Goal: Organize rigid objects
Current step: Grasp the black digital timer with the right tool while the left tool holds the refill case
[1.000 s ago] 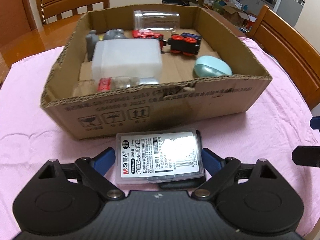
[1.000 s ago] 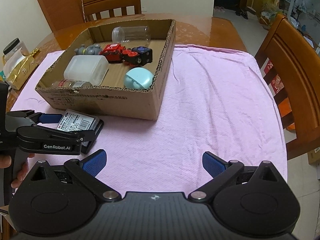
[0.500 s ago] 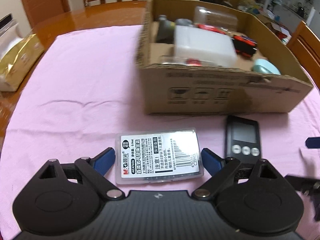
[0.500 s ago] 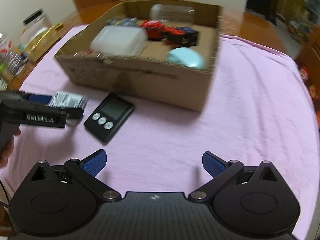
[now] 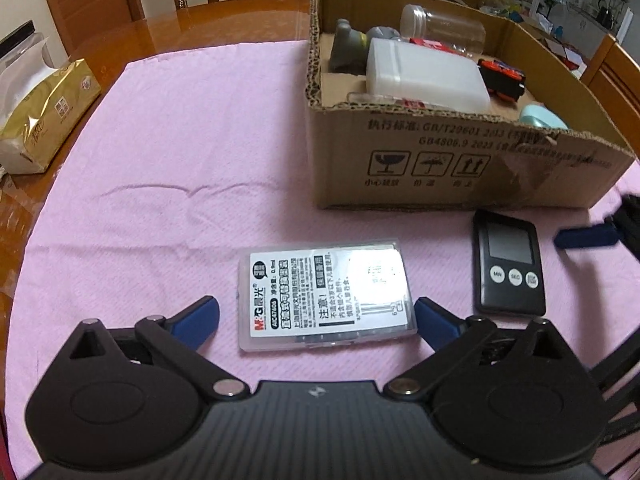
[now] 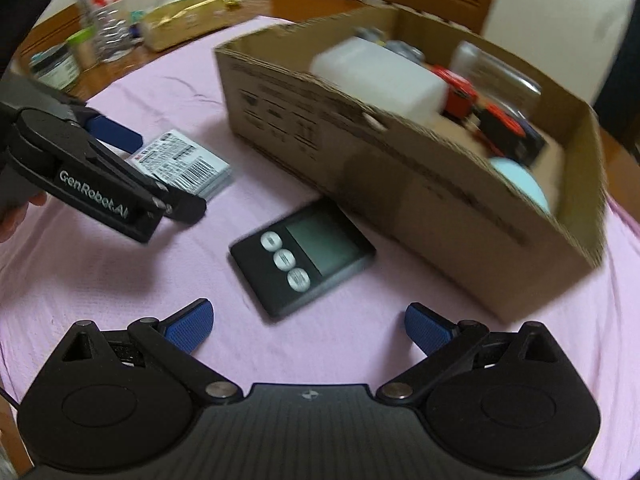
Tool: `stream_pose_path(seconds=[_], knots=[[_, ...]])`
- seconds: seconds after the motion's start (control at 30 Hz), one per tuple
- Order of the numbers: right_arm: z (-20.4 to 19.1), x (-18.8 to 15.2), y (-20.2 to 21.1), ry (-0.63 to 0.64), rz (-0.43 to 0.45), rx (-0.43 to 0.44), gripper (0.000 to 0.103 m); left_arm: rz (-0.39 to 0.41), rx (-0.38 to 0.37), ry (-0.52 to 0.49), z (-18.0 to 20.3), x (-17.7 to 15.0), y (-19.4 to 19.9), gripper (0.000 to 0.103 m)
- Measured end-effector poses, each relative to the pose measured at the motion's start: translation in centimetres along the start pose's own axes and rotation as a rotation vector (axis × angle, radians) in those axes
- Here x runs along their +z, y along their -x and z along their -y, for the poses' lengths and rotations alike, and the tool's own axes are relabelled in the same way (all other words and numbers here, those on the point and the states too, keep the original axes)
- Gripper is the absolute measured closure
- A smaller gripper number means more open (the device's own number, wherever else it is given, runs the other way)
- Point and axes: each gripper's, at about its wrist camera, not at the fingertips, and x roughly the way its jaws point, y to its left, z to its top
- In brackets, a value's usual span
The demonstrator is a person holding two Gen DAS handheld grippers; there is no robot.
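Observation:
A clear plastic case (image 5: 326, 296) with a white printed label lies flat on the pink cloth (image 5: 168, 184). My left gripper (image 5: 316, 320) straddles it with its jaws opening, and the blue pads stand off the case's sides. The right wrist view shows that left gripper (image 6: 166, 174) over the case (image 6: 188, 164). A black timer (image 6: 304, 260) with three round buttons lies just ahead of my open right gripper (image 6: 308, 324), nothing between its fingers. To the right of the case, the timer (image 5: 508, 264) sits in front of the cardboard box (image 5: 460, 160).
The box holds a white container (image 5: 424, 76), a clear jar (image 5: 444, 28), a grey toy (image 5: 352, 44), a red and black toy train (image 5: 502, 78) and a light blue oval (image 5: 542, 116). A gold tissue pack (image 5: 44, 116) and bottles (image 6: 106, 20) stand off the cloth's left.
The left gripper slid the case leftward off the timer, then its fingers spread apart from the case. The right gripper rolled and came down closer to the timer.

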Motion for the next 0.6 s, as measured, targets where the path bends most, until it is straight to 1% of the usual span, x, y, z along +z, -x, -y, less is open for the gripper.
stream_pose_path(seconds=[0.3, 0.4, 0.5, 0.6], knots=[[-0.5, 2.2, -1.5, 0.075, 0.004, 0.047, 0.000, -0.008, -0.009, -0.009, -0.2, 0.0, 0.0, 0.001], [-0.8, 2.5, -1.5, 0.098, -0.017, 0.063, 0.000, -0.010, -0.008, -0.007, -0.2, 0.1, 0.0, 0.001], [-1.8, 2.3, -1.1, 0.157, -0.058, 0.101, 0.000, -0.011, -0.007, -0.007, -0.2, 0.1, 0.0, 0.001], [-2.8, 1.6, -0.6, 0.213, -0.072, 0.125, 0.000, -0.009, -0.008, -0.008, -0.2, 0.0, 0.0, 0.001]])
